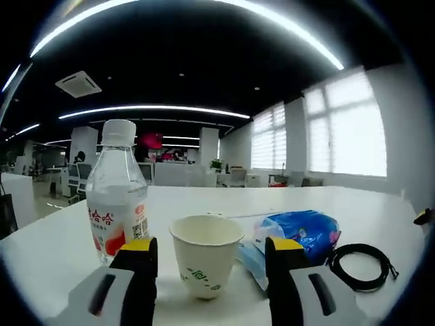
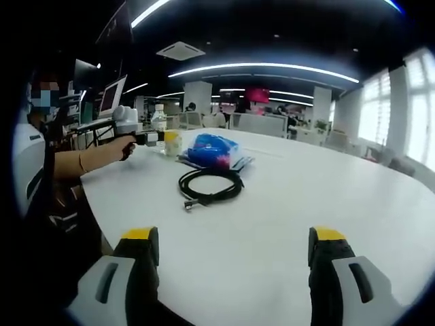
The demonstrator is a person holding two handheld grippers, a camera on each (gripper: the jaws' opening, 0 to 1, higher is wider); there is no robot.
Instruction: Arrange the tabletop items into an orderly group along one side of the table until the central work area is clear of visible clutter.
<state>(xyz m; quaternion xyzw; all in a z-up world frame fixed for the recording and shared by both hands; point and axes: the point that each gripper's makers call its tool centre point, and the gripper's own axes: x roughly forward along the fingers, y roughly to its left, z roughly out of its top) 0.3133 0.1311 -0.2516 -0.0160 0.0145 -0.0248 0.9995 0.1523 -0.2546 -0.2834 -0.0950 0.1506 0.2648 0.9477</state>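
Observation:
In the left gripper view, a white paper cup (image 1: 205, 252) stands between the yellow-tipped jaws of my left gripper (image 1: 211, 252), which is open around it. A clear water bottle (image 1: 117, 200) with a white cap stands just left of the cup. A blue plastic packet (image 1: 293, 234) lies right of it, and a coiled black cable (image 1: 360, 266) further right. In the right gripper view my right gripper (image 2: 232, 246) is open over bare table, well short of the cable (image 2: 209, 186), packet (image 2: 213, 151), cup (image 2: 172, 143) and bottle (image 2: 159, 119). The left gripper (image 2: 148, 138) reaches to the cup there.
The white table (image 2: 319, 190) stretches wide to the right and towards the windows. A person's arm (image 2: 92, 157) holds the left gripper at the table's left edge. Desks, monitors and pillars stand in the office beyond.

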